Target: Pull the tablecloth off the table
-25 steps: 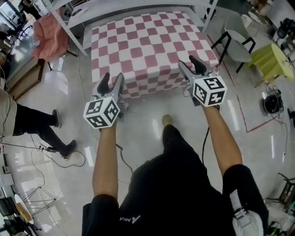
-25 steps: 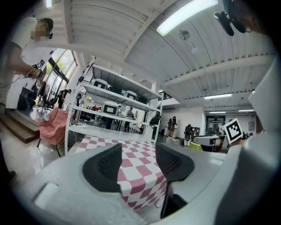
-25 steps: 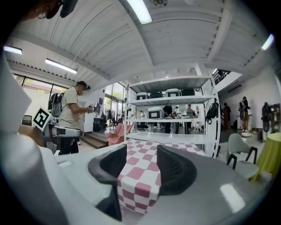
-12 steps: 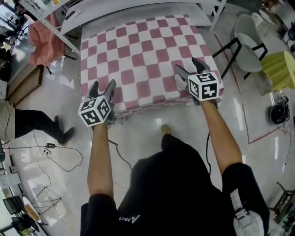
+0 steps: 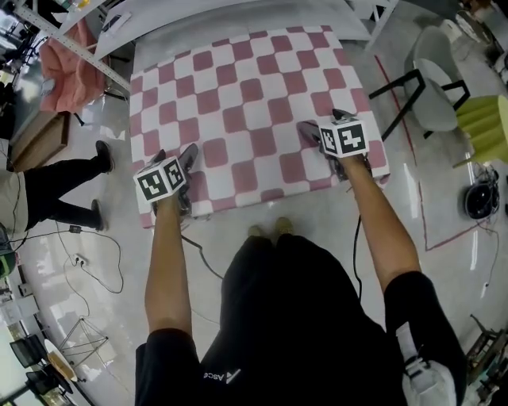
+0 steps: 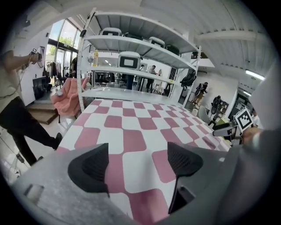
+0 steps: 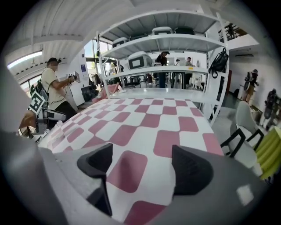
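Over tablecloth (image 5: 246, 103) edge, left tool (image 5: 175, 154), right tool (image 5: 321, 120), jaws opening, empty

Left gripper (image 5: 175, 155), right gripper (image 5: 324, 121) forward over tablecloth (image 5: 238, 95), fingers (image 6: 90, 167) opening, empty.

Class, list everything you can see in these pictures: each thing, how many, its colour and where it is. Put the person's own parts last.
tablecloth: one, pink and white checks, spread flat in the middle
shelf rack: one, pale grey, beyond the tablecloth
cloth: one, pink, left of the shelf rack
chair: one, pale seat on black legs, right of the tablecloth
cover: one, yellow-green, far right edge
bystander: one, black trousers, standing at the left
cable: one, black, on the floor at the left
left gripper: one, grey with black pads, jaws opening above the tablecloth's near edge, gripping nothing
right gripper: one, same colours, jaws opening above the near edge, gripping nothing
arms: two, bare, reaching forward
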`<state>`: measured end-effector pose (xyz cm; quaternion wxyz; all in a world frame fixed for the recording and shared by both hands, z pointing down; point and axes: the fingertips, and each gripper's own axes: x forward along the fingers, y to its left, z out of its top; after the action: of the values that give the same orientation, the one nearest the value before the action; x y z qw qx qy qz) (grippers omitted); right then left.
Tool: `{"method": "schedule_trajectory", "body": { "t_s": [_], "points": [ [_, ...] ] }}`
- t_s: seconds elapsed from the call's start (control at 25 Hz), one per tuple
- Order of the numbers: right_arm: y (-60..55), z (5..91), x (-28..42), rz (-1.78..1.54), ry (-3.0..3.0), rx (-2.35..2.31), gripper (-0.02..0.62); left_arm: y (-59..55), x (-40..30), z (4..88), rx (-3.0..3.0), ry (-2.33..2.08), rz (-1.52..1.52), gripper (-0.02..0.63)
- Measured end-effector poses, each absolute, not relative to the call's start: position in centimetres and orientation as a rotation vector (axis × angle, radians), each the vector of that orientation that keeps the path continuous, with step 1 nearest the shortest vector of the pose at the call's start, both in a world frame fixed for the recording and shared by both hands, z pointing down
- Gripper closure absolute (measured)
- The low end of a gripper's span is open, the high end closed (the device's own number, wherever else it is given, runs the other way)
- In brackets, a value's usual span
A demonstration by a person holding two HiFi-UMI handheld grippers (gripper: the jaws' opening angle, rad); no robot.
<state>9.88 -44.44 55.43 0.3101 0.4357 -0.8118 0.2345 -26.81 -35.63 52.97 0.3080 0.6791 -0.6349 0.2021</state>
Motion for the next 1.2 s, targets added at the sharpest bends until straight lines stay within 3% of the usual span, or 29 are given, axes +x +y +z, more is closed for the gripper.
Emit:
{"method": "schedule_trajectory", "body": {
  "t_s": [0.28, 0.72, 0.96, 1.2],
  "points": [
    [-46.3, 59.3, 11.7, 0.743, -1.967, 1.168, 0.132, -37.2, -29.0, 57.8, 1.636, -1.564, 0.668, 0.153],
    [-46.6, 61.2, 11.7, 0.706, -1.871, 1.154, 0.133, -37.0, -28.8, 60.9, 1.621, -1.559, 0.84, 0.153],
    [-46.5, 61.2, 11.3, 0.689, -1.883, 1.151, 0.201, -37.3, -27.9, 60.7, 1.649, -1.593, 0.834, 0.202],
    [-46.0, 60.9, 10.1, 0.677, -1.893, 1.129, 0.295, -37.3, -27.4, 60.5, 1.674, -1.59, 0.83, 0.294]
  ]
}}
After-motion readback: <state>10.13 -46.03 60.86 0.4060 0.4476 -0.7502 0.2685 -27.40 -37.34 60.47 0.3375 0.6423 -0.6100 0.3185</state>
